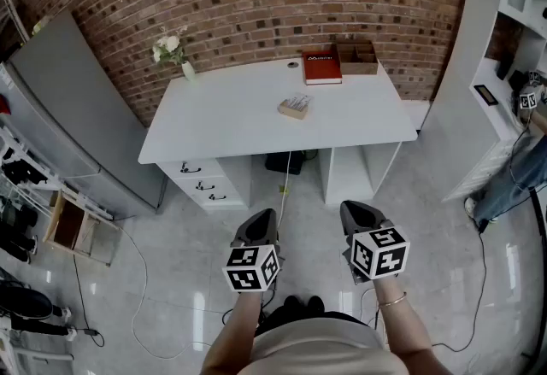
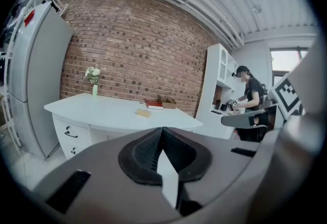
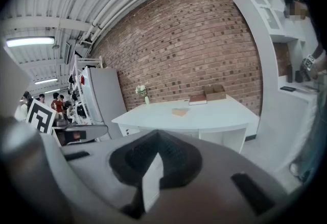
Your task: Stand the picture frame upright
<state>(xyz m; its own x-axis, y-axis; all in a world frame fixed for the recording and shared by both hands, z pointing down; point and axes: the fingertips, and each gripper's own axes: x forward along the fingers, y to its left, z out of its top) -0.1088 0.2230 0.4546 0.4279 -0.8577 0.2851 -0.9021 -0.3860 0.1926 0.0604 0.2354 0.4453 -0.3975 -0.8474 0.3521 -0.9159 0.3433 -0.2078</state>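
Though flat, rect. wooden frame (image 1: 294, 106)

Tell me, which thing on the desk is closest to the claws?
The frame, lying alone in the middle; the book, box and vase sit along the far edge.

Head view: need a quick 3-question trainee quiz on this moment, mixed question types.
1. True or false: the frame lies flat on the desk.
2. The left gripper and right gripper are: A both open; B both shut; C one of each.
3. Fill in: at the desk's back edge, the red book sits beside a cardboard ___.
Key: 1 true; 2 B; 3 box.
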